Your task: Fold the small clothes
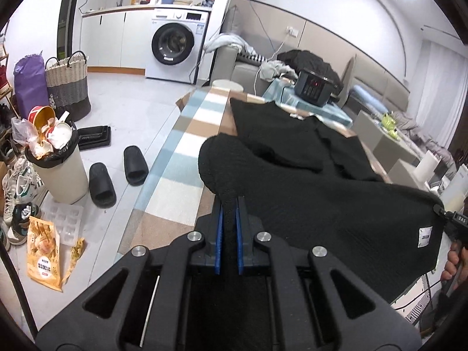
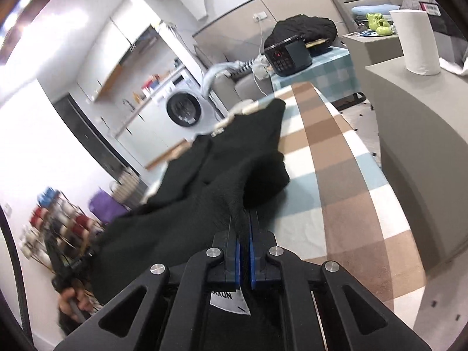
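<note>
A black knit garment (image 1: 307, 158) lies partly on the checked tablecloth (image 1: 187, 134), its near edge lifted off the table. My left gripper (image 1: 229, 201) is shut on one near corner of the cloth, which bunches up over the blue pads. The right gripper (image 1: 444, 213) shows at the far right edge, pinching the other corner beside a white label (image 1: 424, 236). In the right wrist view, my right gripper (image 2: 244, 219) is shut on the black garment (image 2: 234, 161), and the label (image 2: 231, 299) hangs below the jaws. The left gripper (image 2: 87, 256) appears blurred at the lower left, held by a hand.
A black rice cooker (image 1: 314, 86) stands past the table's far end, with a pile of clothes behind. On the floor left of the table are a full waste bin (image 1: 58, 163), black slippers (image 1: 117, 172), baskets and shoes. Grey cabinets (image 2: 409, 134) with a paper roll (image 2: 416, 41) stand right.
</note>
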A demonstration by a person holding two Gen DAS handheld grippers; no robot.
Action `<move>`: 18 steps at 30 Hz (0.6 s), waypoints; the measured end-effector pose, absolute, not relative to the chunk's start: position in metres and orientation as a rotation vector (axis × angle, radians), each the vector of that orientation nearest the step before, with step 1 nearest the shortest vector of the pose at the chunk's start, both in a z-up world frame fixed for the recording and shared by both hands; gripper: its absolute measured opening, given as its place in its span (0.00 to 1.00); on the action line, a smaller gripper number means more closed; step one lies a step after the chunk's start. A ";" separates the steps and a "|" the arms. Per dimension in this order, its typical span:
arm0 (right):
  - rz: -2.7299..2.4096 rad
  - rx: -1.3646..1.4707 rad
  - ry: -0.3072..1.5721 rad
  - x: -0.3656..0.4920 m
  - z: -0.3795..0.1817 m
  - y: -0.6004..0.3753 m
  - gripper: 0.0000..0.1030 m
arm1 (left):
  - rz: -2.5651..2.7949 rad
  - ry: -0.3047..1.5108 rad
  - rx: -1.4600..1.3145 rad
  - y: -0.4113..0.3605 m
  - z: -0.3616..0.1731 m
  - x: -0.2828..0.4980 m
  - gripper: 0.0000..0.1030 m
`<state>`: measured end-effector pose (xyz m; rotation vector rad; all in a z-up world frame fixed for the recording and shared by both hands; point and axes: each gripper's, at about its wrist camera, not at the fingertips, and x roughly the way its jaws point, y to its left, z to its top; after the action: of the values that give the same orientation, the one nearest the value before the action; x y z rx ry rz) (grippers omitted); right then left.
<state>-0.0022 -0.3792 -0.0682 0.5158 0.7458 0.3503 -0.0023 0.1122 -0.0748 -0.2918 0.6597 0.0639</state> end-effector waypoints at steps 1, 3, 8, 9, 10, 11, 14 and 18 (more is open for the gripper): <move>0.355 0.532 0.734 -0.002 -0.066 -0.382 0.04 | 0.063 0.655 -0.298 0.114 -0.072 -0.004 0.05; 0.334 0.559 0.707 -0.004 -0.063 -0.388 0.04 | 0.075 0.644 -0.314 0.120 -0.067 -0.005 0.05; 0.299 0.620 0.678 -0.003 -0.061 -0.400 0.04 | 0.058 0.624 -0.351 0.130 -0.058 0.004 0.05; 0.296 0.619 0.680 -0.002 -0.061 -0.399 0.04 | 0.059 0.625 -0.349 0.131 -0.058 0.008 0.05; 0.294 0.618 0.682 -0.001 -0.061 -0.399 0.04 | 0.060 0.629 -0.348 0.131 -0.058 0.014 0.05; 0.293 0.616 0.687 0.003 -0.060 -0.398 0.04 | 0.056 0.634 -0.353 0.132 -0.059 0.021 0.05; 0.272 0.614 0.709 0.016 -0.060 -0.395 0.04 | 0.049 0.645 -0.370 0.139 -0.061 0.047 0.05; 0.244 0.615 0.742 0.041 -0.057 -0.391 0.04 | 0.041 0.646 -0.392 0.147 -0.064 0.083 0.05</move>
<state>0.0408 -0.3915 -0.0575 0.6149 0.7421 0.2442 0.0832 0.1474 -0.0641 -0.3921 0.6463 0.0410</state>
